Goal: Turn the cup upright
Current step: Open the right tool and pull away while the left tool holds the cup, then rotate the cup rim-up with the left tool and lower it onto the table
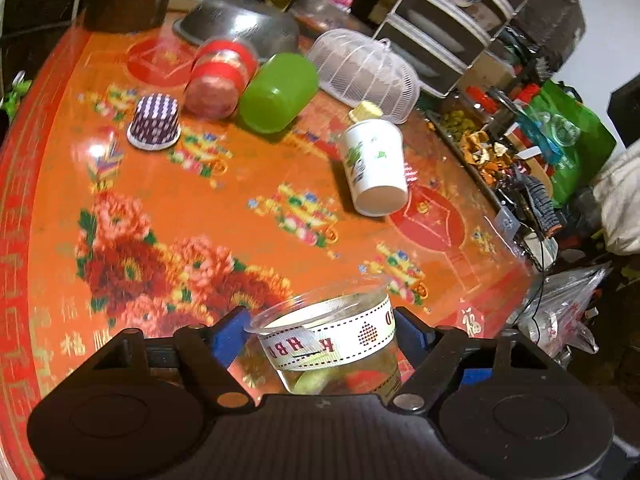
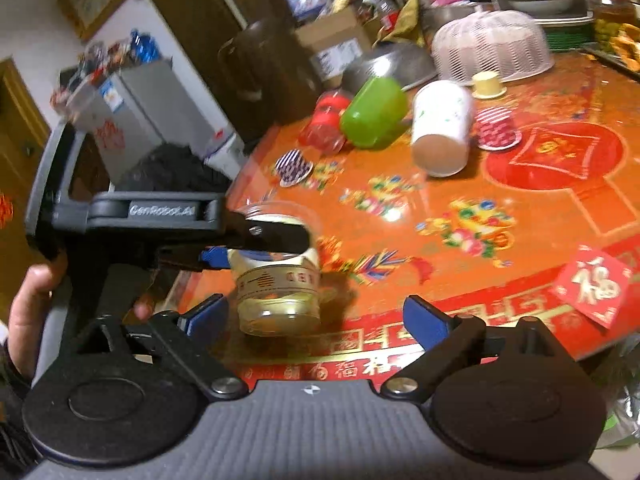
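Note:
A clear plastic cup (image 1: 332,340) with a white printed ribbon round it stands mouth up near the table's front edge. My left gripper (image 1: 320,330) is shut on the clear cup, its blue pads against both sides. In the right wrist view the same cup (image 2: 280,280) shows upright with the left gripper (image 2: 256,246) clamped on its upper part. My right gripper (image 2: 316,320) is open and empty, just in front of the cup near the table edge.
On the orange flowered table (image 1: 224,200) lie a white paper cup (image 1: 374,168), a green cup (image 1: 278,92) and a red-banded clear cup (image 1: 220,76), all on their sides. A purple striped paper cup (image 1: 154,122) stands mouth down. A mesh food cover (image 1: 364,74) and a steel bowl (image 1: 240,26) stand behind.

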